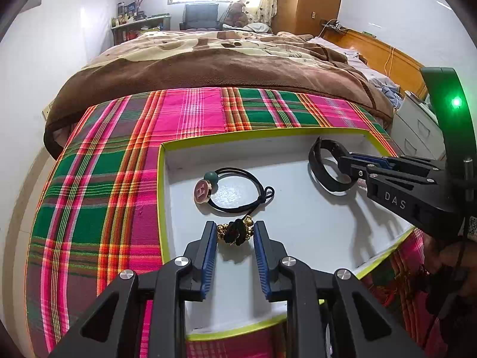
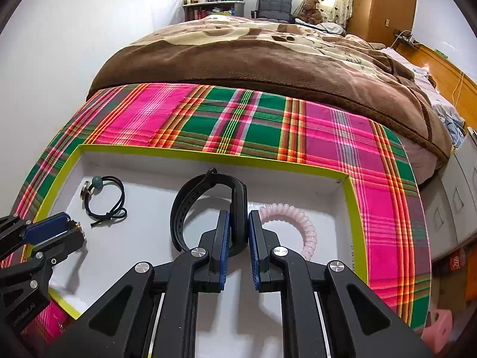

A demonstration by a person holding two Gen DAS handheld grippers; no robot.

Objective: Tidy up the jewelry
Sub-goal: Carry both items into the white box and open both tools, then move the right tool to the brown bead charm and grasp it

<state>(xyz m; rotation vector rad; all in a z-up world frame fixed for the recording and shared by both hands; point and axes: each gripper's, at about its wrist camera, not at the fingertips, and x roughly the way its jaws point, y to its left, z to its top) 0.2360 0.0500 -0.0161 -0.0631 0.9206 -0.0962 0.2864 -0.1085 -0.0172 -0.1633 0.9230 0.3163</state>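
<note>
1. The bed (image 2: 268,59), under a brown and cream blanket (image 1: 208,59), lies beyond the white tray.
2. A pink and green plaid cloth (image 1: 104,179) covers the tabletop and lies under the white tray (image 1: 298,217), which has a yellow-green rim; the tray is the landmark for the rest.
3. The right gripper (image 2: 239,223) reaches into the tray's middle, its fingers narrowed onto a black watch band (image 2: 193,197), which stands on edge with its loop curving to the gripper's left.
4. The left gripper (image 1: 234,232) is over the near left part of the tray. Its fingers sit at a moderate gap on either side of a small black and gold beaded piece (image 1: 235,232); whether the blue pads press it cannot be told.
5. A pale pink spiral hair tie (image 2: 298,217) lies on the tray floor, right of the watch band, near the tray's right wall.
6. A black elastic hair tie (image 1: 238,191) with a round pink charm (image 1: 202,191) and a teal bead (image 1: 211,176) lies flat in the tray's far left part, just beyond the beaded piece.
</note>
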